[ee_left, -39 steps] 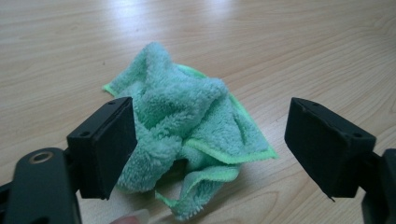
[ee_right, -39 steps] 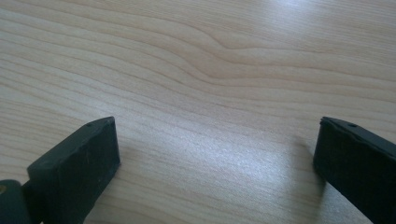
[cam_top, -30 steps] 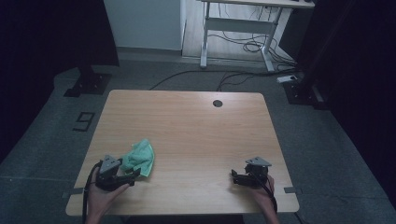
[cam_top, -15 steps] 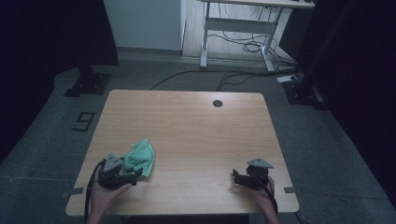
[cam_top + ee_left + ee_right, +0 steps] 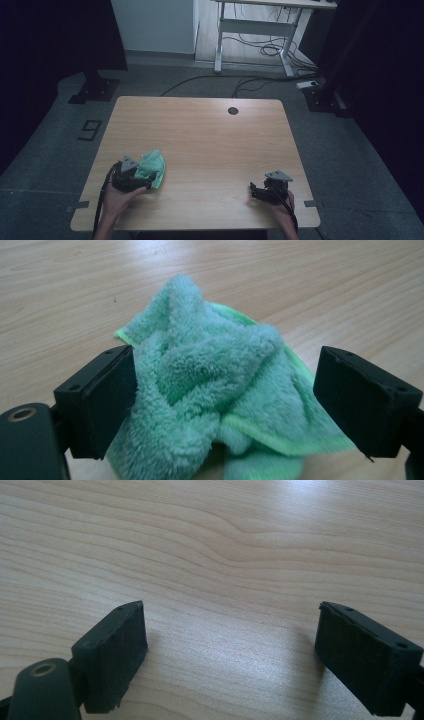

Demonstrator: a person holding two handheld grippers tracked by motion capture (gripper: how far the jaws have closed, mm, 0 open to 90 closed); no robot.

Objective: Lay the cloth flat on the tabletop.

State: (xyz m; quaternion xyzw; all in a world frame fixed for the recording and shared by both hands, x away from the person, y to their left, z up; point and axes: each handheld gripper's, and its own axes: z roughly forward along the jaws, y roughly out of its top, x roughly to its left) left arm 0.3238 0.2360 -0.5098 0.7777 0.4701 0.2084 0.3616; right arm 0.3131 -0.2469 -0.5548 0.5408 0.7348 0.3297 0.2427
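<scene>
Green cloth point(image 5: 215, 390) lies bunched near the desk's point(image 5: 200, 130) front-left corner, between the left gripper's point(image 5: 225, 400) spread jaws, ungripped; grasp step in hand, closing judged next; right gripper point(image 5: 230, 650) gapes idle near front-right corner.

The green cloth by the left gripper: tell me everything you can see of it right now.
The green cloth is a fluffy mint terry piece with a brighter stitched green hem. It lies crumpled in a bunched heap, folds standing up, on the wooden table near its front left corner. The left gripper straddles it with jaws open; one pad presses the pile at the cloth's side, the other stands clear. Nothing else touches it.
</scene>
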